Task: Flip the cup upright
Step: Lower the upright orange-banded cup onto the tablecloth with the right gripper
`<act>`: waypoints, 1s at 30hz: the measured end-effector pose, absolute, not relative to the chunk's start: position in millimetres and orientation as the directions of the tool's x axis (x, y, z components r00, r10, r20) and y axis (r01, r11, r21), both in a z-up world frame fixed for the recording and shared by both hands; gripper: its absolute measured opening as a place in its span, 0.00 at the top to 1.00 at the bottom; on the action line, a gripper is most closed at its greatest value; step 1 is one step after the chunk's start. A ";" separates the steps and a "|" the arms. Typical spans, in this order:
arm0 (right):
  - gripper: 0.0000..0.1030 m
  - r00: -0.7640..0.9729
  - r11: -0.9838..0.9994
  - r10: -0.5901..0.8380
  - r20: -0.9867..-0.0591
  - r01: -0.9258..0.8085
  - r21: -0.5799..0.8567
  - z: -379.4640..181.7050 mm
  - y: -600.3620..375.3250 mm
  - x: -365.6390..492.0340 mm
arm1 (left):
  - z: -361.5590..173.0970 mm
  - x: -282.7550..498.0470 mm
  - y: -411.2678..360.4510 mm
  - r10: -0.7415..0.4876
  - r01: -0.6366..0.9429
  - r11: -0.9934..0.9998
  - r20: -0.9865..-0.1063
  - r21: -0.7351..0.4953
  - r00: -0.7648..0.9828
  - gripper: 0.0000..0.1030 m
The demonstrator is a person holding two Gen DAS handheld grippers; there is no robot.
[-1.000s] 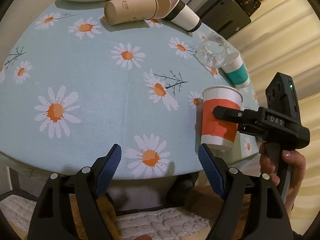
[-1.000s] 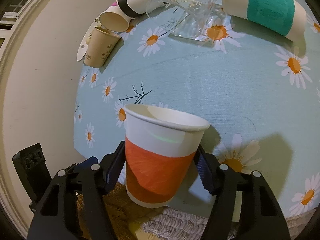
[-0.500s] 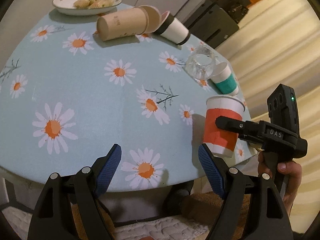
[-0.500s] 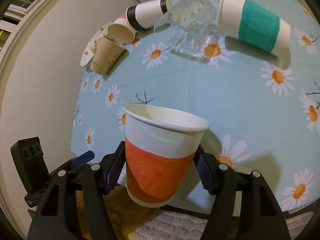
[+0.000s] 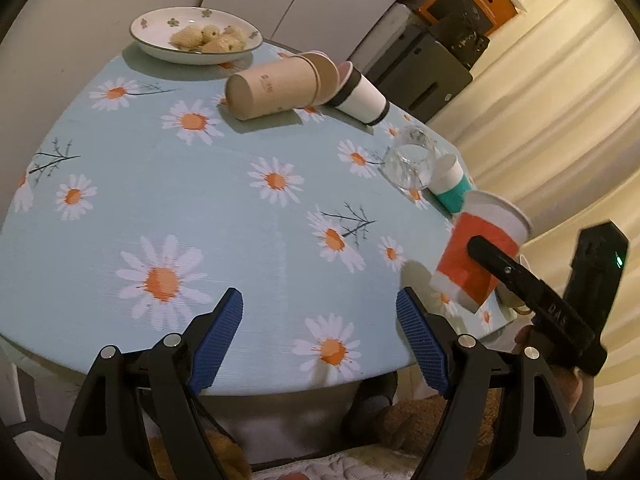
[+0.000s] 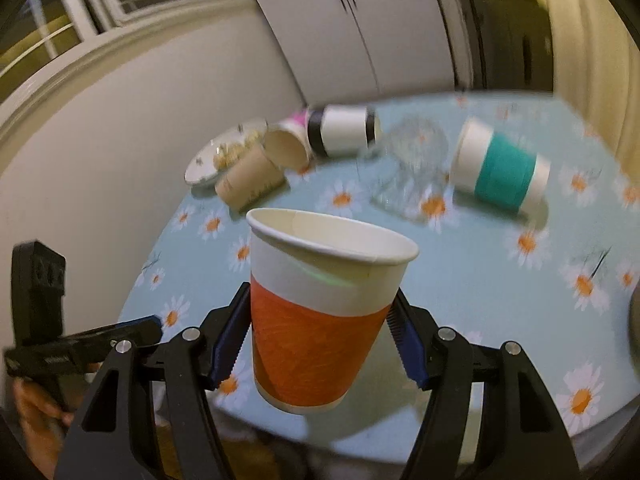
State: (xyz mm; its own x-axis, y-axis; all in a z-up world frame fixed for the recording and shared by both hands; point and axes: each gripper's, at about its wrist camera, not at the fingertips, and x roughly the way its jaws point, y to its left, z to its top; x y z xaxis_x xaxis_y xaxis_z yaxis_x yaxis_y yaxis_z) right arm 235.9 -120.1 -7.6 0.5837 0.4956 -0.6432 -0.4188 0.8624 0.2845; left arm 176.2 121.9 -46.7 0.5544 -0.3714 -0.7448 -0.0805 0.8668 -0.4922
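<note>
My right gripper (image 6: pixel 316 344) is shut on an orange-and-white paper cup (image 6: pixel 320 320). The cup is mouth up, tilted a little, and held above the table's near right edge. In the left wrist view the same cup (image 5: pixel 480 248) hangs at the right with the right gripper's black finger (image 5: pixel 504 268) across it. My left gripper (image 5: pixel 320 340) is open and empty over the front edge of the daisy tablecloth (image 5: pixel 160 200).
On their sides lie a teal-banded cup (image 6: pixel 500 168), a clear glass (image 6: pixel 416 160), a black-banded white cup (image 6: pixel 344 130) and brown paper cups (image 5: pixel 276 88). A plate of food (image 5: pixel 196 40) sits at the far edge.
The right gripper has lifted the orange cup higher and tilted its view up. The left gripper has drawn back and up a little.
</note>
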 end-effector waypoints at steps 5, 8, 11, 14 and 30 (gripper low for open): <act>0.36 0.701 0.884 0.454 -0.550 -0.431 0.180 -5.1 -109.2 217.3 | -45.7 171.5 133.5 -0.369 -0.101 0.855 -0.734 -0.509 0.571 0.25; 0.36 0.753 0.895 0.430 -0.498 -0.429 0.124 -7.3 -102.9 207.1 | -45.8 168.5 138.2 -0.362 -0.116 0.851 -0.733 -0.512 0.576 0.25; 0.36 0.805 0.910 0.395 -0.443 -0.410 0.066 -13.1 -95.5 198.2 | -45.9 168.0 138.9 -0.354 -0.123 0.853 -0.734 -0.508 0.580 0.25; 0.36 0.842 0.925 0.357 -0.403 -0.378 0.031 -22.3 -91.5 194.9 | -45.9 167.9 140.1 -0.346 -0.132 0.852 -0.734 -0.507 0.584 0.25; 0.36 0.921 0.947 0.258 -0.291 -0.301 -0.115 -77.2 -73.9 190.9 | -50.7 167.9 137.6 -0.325 -0.149 0.861 -0.751 -0.486 0.574 0.25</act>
State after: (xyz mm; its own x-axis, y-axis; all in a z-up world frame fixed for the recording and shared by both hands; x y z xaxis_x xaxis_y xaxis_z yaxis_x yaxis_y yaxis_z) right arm 190.9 -73.9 -77.2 0.9214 0.2577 -0.2909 -0.3010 0.9467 -0.1146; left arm 167.9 137.6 -50.7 0.5744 -0.3246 -0.7515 -0.1486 0.8614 -0.4856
